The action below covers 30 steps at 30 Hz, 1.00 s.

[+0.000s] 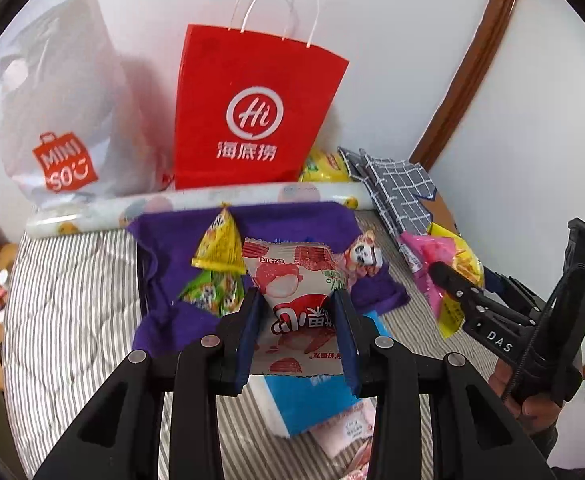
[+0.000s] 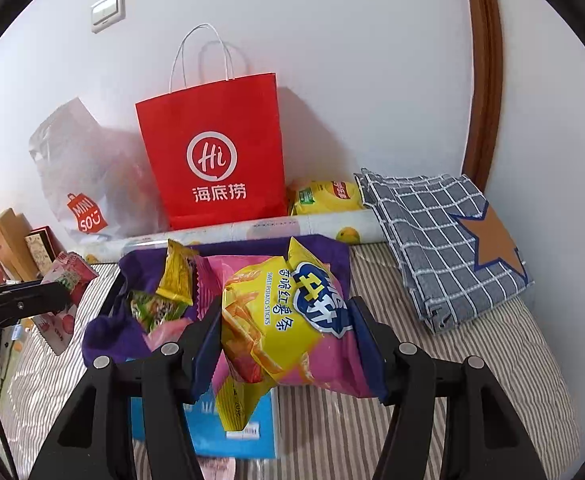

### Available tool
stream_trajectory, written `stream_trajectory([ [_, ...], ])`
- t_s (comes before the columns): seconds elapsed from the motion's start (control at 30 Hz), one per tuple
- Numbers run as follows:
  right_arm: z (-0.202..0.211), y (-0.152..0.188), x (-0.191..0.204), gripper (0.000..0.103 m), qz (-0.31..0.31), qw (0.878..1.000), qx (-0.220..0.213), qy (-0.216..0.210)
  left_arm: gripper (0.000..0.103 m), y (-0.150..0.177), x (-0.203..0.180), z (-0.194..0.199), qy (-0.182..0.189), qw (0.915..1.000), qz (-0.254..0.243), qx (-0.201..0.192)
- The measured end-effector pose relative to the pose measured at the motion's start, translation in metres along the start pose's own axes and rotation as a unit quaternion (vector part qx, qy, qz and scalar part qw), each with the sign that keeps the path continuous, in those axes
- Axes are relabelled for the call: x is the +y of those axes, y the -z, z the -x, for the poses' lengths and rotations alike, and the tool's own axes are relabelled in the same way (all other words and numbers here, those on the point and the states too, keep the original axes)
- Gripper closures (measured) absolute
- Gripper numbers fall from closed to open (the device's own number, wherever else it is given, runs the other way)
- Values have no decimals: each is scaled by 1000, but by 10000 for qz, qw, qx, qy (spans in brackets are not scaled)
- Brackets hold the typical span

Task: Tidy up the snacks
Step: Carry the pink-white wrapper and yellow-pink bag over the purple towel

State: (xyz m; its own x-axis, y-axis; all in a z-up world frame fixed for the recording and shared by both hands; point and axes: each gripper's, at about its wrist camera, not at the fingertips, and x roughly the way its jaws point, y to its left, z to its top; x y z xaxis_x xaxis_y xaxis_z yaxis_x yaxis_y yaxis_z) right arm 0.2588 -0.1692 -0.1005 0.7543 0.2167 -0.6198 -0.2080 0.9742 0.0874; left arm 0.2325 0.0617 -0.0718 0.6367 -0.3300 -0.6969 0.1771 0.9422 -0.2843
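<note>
Two grippers, each clamped on a snack: left gripper [image 1: 298,332] pinching a white-and-red lychee packet [image 1: 292,280], right gripper [image 2: 290,344] squeezing a yellow-and-pink sweet potato sticks bag [image 2: 288,312], both held above a striped bed [image 1: 64,300]. Just beyond, a purple-lined bin [image 1: 164,248] already holding small packets. Likely mid-carry; next, lowering and releasing over the bin. Farther back, red paper bag [image 2: 212,160] against the wall. Light switch [image 2: 107,10] seen only from right wrist

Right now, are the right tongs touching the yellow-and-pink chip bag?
Touching. The right wrist view shows the right tongs with both blue pads pressed into the sides of the chip bag, lifting it above the striped bedding.
</note>
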Motion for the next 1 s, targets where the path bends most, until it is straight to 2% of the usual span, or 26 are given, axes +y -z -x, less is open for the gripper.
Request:
stream_trajectory([
  [0.17,-15,-14,3,45,5,10000,-24,-3,67,-18,3,-11,-124,9999,-45,-30],
  [0.6,-58,-38,14,45,-6,9999,-54,-155,67,-61,20,-44,-105,9999,-9,-39],
  [1.0,-101,-35,6,45,-90,9996,-20,-259,67,-59,41,-77,-150,9996,114,215],
])
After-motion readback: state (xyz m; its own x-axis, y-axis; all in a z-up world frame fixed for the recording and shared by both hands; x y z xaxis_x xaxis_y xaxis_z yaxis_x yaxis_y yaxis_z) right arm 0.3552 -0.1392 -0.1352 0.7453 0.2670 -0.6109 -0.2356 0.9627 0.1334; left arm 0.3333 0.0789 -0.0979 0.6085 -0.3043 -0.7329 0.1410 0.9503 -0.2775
